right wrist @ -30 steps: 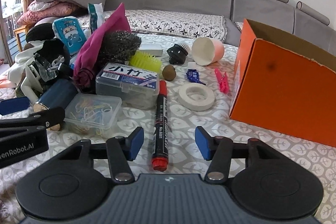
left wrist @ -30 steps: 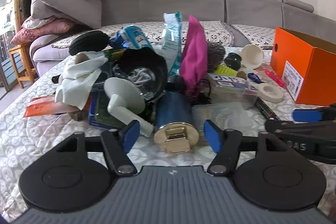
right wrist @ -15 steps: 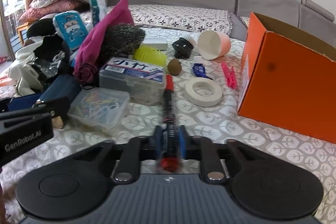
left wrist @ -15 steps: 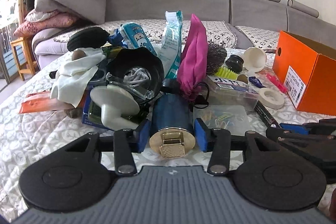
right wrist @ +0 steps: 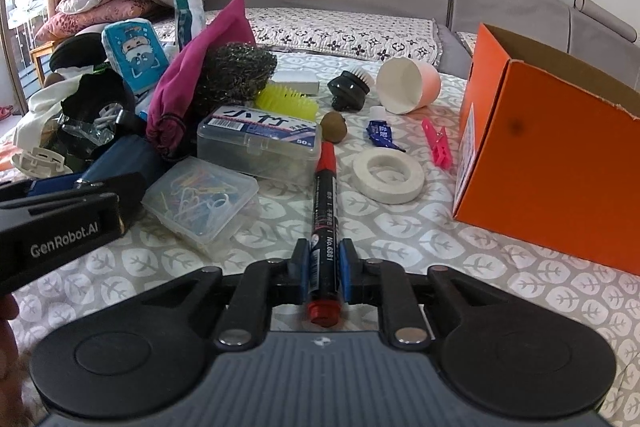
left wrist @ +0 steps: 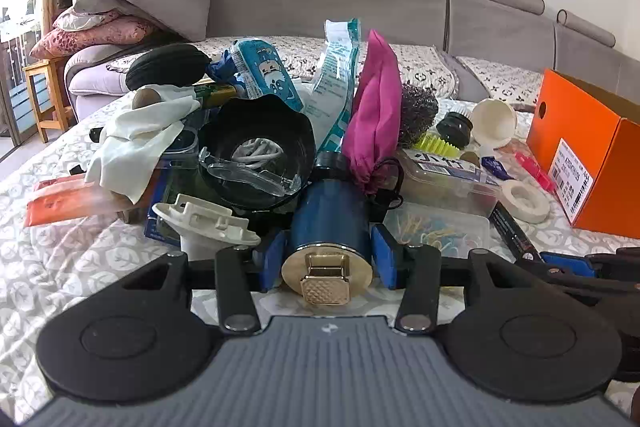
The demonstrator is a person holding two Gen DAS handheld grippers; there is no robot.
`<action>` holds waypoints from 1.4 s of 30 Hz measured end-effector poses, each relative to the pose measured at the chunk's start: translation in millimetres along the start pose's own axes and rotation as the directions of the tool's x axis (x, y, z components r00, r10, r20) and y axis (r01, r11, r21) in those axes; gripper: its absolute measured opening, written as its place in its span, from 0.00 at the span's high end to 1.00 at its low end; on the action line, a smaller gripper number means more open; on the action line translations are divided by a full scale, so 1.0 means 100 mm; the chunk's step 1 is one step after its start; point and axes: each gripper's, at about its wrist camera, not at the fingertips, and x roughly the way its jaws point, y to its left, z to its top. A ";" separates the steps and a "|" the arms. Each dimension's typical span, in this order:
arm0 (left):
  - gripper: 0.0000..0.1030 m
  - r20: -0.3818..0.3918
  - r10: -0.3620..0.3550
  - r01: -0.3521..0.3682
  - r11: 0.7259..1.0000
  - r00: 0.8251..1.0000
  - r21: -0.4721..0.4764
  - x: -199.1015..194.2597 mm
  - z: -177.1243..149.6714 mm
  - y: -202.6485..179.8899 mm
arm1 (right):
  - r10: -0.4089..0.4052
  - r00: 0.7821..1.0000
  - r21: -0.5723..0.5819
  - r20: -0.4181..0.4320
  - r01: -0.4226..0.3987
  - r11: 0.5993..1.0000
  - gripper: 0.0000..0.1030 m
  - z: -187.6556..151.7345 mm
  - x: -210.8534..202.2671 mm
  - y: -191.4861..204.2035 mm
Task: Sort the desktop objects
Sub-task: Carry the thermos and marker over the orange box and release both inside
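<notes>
1. The right gripper (right wrist: pixel 325 269) had closed since a second earlier, when its jaws stood spread either side of the marker (right wrist: pixel 325 223). Now its blue pads pinched the marker near the red cap end; the barrel ran straight ahead from between the fingertips, lying on the leaf-print cloth (right wrist: pixel 460 267).
2. The left gripper (left wrist: pixel 327 261) had narrowed likewise. Its pads now bracketed the blue cylinder (left wrist: pixel 329 219), which lay with its gold cap toward the camera. The pads looked pressed to its sides, though the contact was partly hidden behind the cap.
3. Neither item looked lifted yet; both still lay where they had been.
4. Meaning for the sort: both pickups appeared secured, so the next call was a lift and carry.
5. The orange box (right wrist: pixel 560 163) sat ahead and to the right of the right gripper, open-topped, the likely drop point.
6. Risk noted: the cylinder's far end was buried in the clutter pile (left wrist: pixel 256 155) ahead of the left gripper; the magenta pouch (left wrist: pixel 378 115) leaned at it and might topple.
</notes>
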 end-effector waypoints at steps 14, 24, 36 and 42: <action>0.56 0.078 -0.071 0.067 0.996 0.994 0.061 -0.27 0.03 -0.18 | -0.011 0.995 0.007 0.103 0.010 1.000 0.87 0.07 -0.42 -0.07; 0.56 0.152 -0.108 0.099 0.993 0.983 0.069 -0.40 0.17 -0.28 | -0.013 0.980 0.016 0.198 0.010 1.000 0.87 0.18 -0.69 -0.12; 0.55 0.173 -0.089 0.082 0.996 0.981 0.043 -0.46 0.41 -0.60 | -0.042 0.953 0.113 0.301 0.008 0.994 0.87 0.34 -0.94 -0.37; 0.55 0.213 -0.113 0.103 0.993 0.970 0.058 -0.44 0.61 -0.91 | -0.116 0.929 0.198 0.351 0.047 0.979 0.87 0.42 -1.06 -0.70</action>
